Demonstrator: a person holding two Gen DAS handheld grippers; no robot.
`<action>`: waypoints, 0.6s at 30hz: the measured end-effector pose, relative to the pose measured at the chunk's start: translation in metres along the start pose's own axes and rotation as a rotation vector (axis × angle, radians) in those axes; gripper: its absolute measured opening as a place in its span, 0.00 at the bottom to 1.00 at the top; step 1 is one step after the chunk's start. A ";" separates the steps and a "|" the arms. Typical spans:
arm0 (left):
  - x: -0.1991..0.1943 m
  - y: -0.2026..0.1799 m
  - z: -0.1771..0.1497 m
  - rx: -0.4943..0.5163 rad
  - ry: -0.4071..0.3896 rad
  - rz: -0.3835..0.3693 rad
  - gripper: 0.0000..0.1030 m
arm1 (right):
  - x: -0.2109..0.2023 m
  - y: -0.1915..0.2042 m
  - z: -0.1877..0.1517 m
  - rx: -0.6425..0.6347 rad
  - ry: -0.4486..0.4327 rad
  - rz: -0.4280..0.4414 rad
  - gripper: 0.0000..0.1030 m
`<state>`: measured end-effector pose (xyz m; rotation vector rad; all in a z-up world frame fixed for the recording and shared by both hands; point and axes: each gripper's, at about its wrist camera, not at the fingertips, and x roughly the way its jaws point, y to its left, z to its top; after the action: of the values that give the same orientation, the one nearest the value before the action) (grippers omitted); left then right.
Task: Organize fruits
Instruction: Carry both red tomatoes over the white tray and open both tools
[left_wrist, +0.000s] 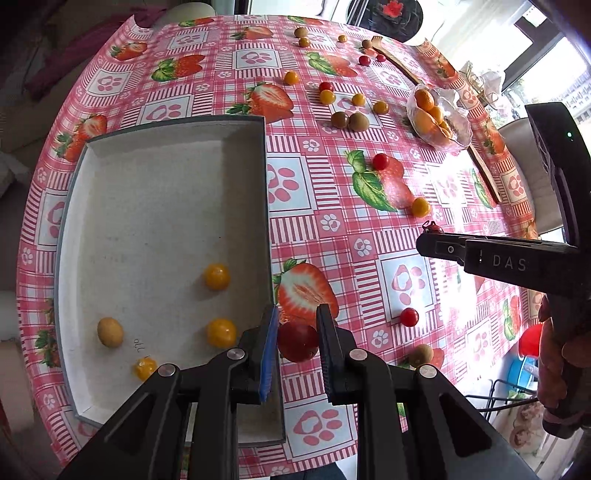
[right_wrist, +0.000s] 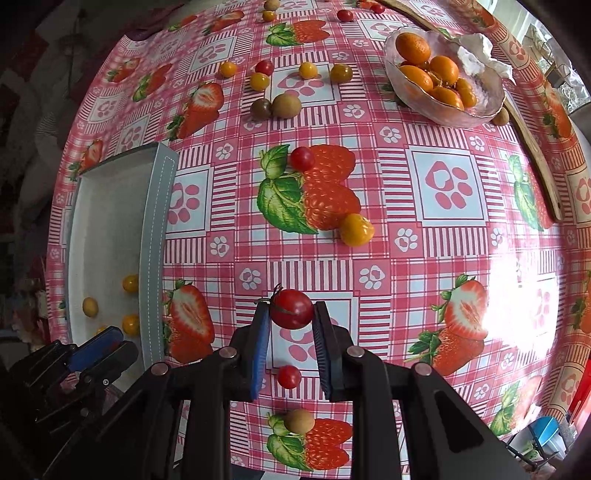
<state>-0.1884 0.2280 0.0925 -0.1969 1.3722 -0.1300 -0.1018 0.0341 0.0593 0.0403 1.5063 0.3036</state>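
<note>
Red cherry tomato (right_wrist: 291, 309) with a stem sits pinched between my right gripper's (right_wrist: 291, 314) pads above the tablecloth (right_wrist: 369, 258). My left gripper (left_wrist: 297, 341) clasps a bigger red tomato (left_wrist: 297, 342) just beside the grey tray's (left_wrist: 264, 206) wall. "DAS" reads on the right gripper's side.
</note>
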 end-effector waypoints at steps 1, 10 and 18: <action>-0.002 0.006 0.001 -0.009 -0.006 0.004 0.22 | 0.000 0.007 0.002 -0.010 -0.001 0.002 0.25; -0.010 0.075 0.018 -0.104 -0.053 0.082 0.22 | 0.008 0.079 0.022 -0.109 0.001 0.041 0.25; 0.008 0.121 0.041 -0.183 -0.055 0.133 0.22 | 0.031 0.138 0.040 -0.184 0.027 0.064 0.25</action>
<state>-0.1492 0.3475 0.0663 -0.2594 1.3383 0.1115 -0.0849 0.1805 0.0619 -0.0623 1.5002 0.4945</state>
